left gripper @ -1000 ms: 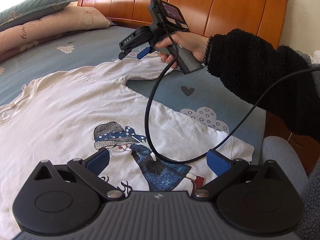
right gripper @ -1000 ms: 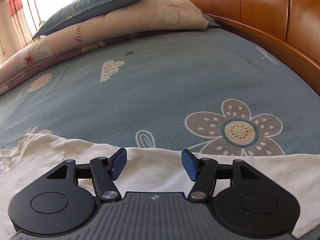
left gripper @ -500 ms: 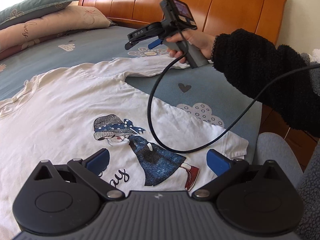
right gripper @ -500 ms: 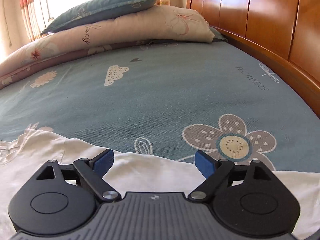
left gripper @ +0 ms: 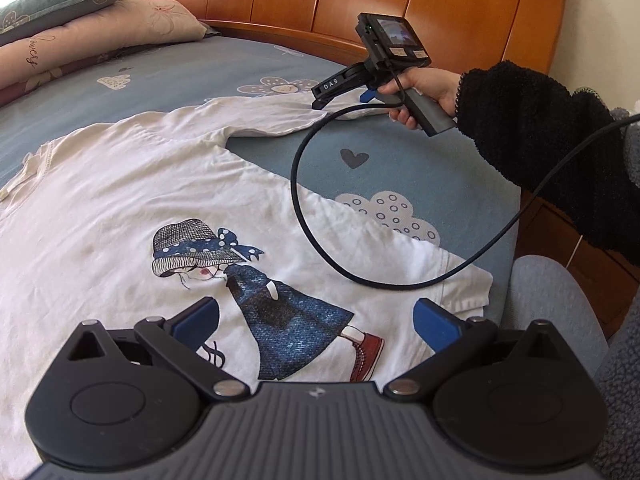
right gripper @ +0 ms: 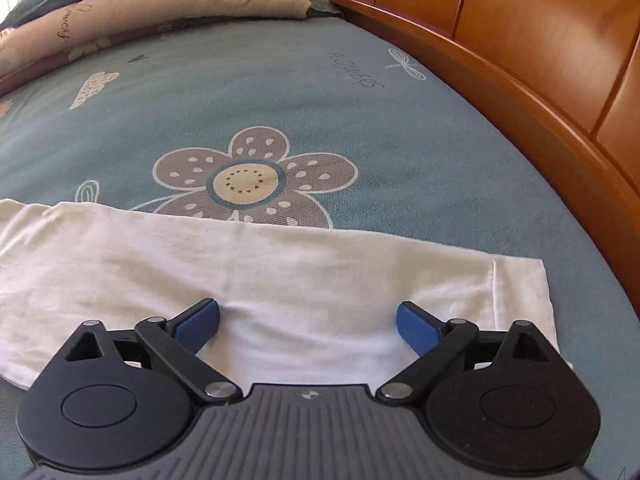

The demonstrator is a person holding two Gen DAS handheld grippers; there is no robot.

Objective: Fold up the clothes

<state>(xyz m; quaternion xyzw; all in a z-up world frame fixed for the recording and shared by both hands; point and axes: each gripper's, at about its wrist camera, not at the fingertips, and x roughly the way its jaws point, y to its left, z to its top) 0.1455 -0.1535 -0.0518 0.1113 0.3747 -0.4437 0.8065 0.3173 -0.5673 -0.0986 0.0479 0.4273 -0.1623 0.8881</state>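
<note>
One sleeve mattered for the coming move, and it lay directly under and ahead of the right gripper. That long sleeve of the white T-shirt ran crosswise to the fingers, its long axis left to right in the right wrist view, with the hemmed cuff off beyond the right-hand pad. The right gripper's jaws had just been opening and stood spread wide, their blue pads straddling the cloth but not pinching it; whether the pads touched the fabric could not be told. In the left wrist view the same tool, held in a hand with a black fuzzy sleeve, pointed down at the sleeve's outer end, near the wooden headboard.

The left gripper hovered over the shirt's lower front, above the printed girl, its jaws spread wide with nothing between them. It was well apart from the sleeve, so the right hand was plainly the nearer one. The shirt lay flat, print up, on the blue patterned bedsheet. Judging by this, the sleeve would likely be gripped near the cuff and carried inward across the body.
</note>
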